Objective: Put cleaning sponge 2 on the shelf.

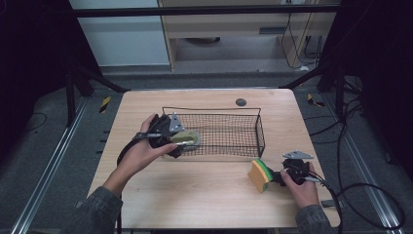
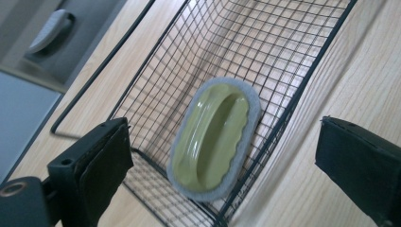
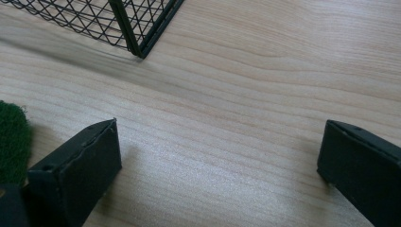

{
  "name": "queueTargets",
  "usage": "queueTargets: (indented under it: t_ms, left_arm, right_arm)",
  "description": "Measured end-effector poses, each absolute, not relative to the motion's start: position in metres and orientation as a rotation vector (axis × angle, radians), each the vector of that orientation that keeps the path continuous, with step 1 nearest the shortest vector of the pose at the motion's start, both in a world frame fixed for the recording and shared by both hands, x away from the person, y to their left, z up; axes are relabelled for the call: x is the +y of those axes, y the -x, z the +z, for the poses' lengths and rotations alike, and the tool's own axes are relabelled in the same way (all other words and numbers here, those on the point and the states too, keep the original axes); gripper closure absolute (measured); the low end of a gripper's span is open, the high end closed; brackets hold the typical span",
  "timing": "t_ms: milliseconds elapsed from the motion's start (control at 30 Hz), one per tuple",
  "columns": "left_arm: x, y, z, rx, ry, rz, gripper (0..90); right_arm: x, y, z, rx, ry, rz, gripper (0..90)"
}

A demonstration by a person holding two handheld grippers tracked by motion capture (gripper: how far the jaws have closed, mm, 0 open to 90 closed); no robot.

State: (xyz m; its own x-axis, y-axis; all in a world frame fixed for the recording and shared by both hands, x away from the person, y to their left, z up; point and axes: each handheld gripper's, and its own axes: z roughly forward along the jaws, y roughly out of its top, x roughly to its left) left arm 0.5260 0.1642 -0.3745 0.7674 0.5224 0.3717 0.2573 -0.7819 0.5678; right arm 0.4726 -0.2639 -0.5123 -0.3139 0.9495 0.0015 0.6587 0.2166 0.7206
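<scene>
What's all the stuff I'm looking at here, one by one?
Scrubber: one, olive-green handle on a grey pad, inside the basket's left end.
Wire basket: one, black, middle of the table.
Sponge: one, orange, yellow and green, beside the right gripper, outside the jaws.
Round disc: one, dark, behind the basket.
Table: one, light wood.
Left gripper: black, jaws open, over the scrubber.
Right gripper: black, jaws open, on the table's right.

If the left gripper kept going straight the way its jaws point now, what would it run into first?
Most likely the green scrubber lying in the wire basket. It sits dead ahead between the open jaws of the left gripper, untouched by them. The basket's near wall may come first; depth is unclear.
</scene>
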Motion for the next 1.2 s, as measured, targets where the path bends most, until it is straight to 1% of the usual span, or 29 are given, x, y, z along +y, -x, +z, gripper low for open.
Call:
queueTargets:
  t_ms: [67, 133, 233, 400, 467, 533, 633, 700, 867, 1033, 1133, 1200]
  left_arm:
    - [0.174, -0.517, -0.377, 0.634, -2.42, 0.7, 3.4]
    - [0.186, -0.507, -0.38, 0.686, -2.366, 0.721, 3.4]
    - [0.205, -0.493, -0.391, 0.759, -2.307, 0.712, 3.0]
    - [0.227, -0.479, -0.43, 0.847, -2.314, 0.693, 3.5]
    - [0.235, -0.475, -0.446, 0.925, -2.289, 0.703, 4.5]
    - [0.237, -0.473, -0.46, 0.963, -2.295, 0.665, 6.3]
    - [0.238, -0.471, -0.476, 0.993, -2.305, 0.631, 5.4]
    - [0.239, -0.472, -0.482, 1.018, -2.293, 0.595, 5.4]
    - [0.245, -0.477, -0.491, 1.082, -2.227, 0.472, 5.0]
    - [0.243, -0.478, -0.498, 1.092, -2.242, 0.457, 4.6]
    - [0.245, -0.478, -0.502, 1.115, -2.215, 0.437, 2.9]
    - [0.245, -0.479, -0.503, 1.118, -2.193, 0.453, 2.7]
  right_arm:
    - [-0.266, -0.472, -0.509, 2.057, -1.499, 0.869, 8.9]
    - [-0.268, -0.469, -0.503, 2.056, -1.493, 0.864, 7.9]
    - [-0.269, -0.462, -0.492, 2.068, -1.455, 0.8, 9.7]
    - [-0.271, -0.445, -0.476, 2.096, -1.424, 0.76, 13.5]
    - [-0.271, -0.437, -0.471, 2.111, -1.418, 0.733, 14.6]
    - [-0.271, -0.429, -0.466, 2.137, -1.42, 0.707, 16.1]
    - [-0.27, -0.417, -0.457, 2.157, -1.423, 0.675, 19.4]
    - [-0.269, -0.411, -0.45, 2.157, -1.438, 0.677, 22.5]
    - [-0.264, -0.401, -0.431, 2.177, -1.467, 0.708, 25.9]
    - [-0.25, -0.395, -0.412, 2.22, -1.416, 0.709, 27.3]
    - [-0.241, -0.394, -0.402, 2.238, -1.405, 0.728, 27.7]
    - [-0.236, -0.394, -0.396, 2.259, -1.395, 0.726, 27.7]
